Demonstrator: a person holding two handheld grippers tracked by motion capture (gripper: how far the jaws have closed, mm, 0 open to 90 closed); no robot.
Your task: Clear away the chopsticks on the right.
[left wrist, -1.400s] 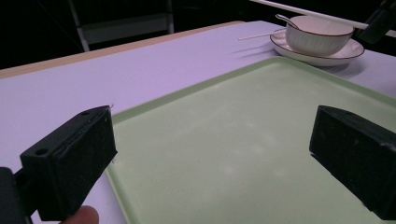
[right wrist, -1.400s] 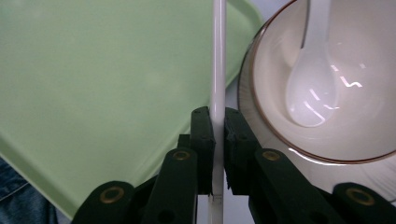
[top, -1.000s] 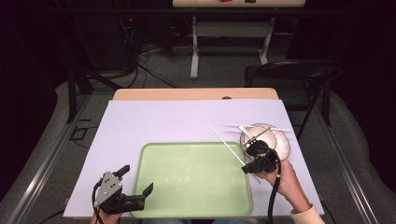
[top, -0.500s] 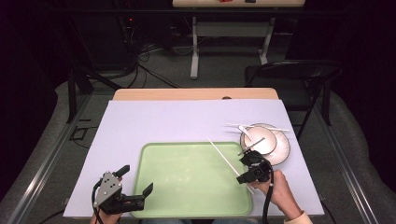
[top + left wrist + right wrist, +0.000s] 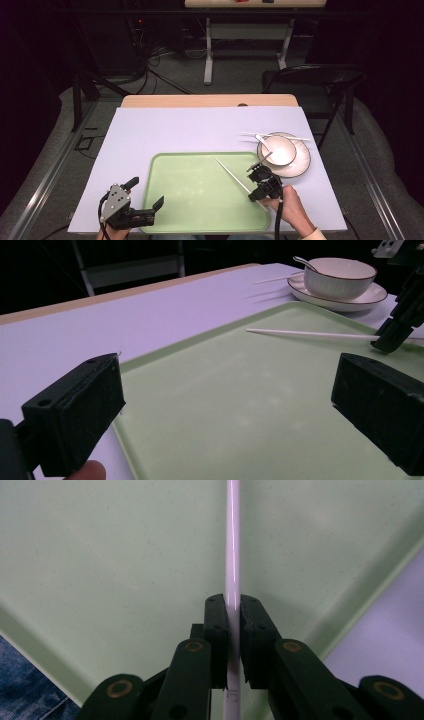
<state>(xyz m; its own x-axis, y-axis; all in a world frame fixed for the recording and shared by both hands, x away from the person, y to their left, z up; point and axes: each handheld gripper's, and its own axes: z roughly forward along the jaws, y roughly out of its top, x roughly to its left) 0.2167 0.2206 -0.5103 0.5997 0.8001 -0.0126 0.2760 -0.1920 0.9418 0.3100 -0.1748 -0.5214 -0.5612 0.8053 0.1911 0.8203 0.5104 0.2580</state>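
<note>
1. While the person's right hand [image 5: 292, 210] rests at the near right corner of the table, the right gripper [image 5: 261, 184] has its jaws clamped on a thin white chopstick [image 5: 235, 176].
2. In the right gripper view, the chopstick [image 5: 232, 555] runs straight up between the two black jaws, which press on it from both sides, over the green tray [image 5: 125, 555].
3. A tiny mark sits on the chopstick's near end there, too small to read.
4. The chopstick slants across the right part of the green tray [image 5: 200, 200], its far tip pointing toward the tray's middle.
5. The left gripper [image 5: 145, 200] sits at the tray's near left corner, jaws wide apart with nothing between them.
6. Just beyond the tray's right edge, a white bowl [image 5: 276, 148] sits on a plate [image 5: 301, 159], with a spoon [image 5: 260, 138] in the bowl and a second chopstick [image 5: 300, 138] lying across it.
7. No brand or readable writing appears anywhere.
</note>
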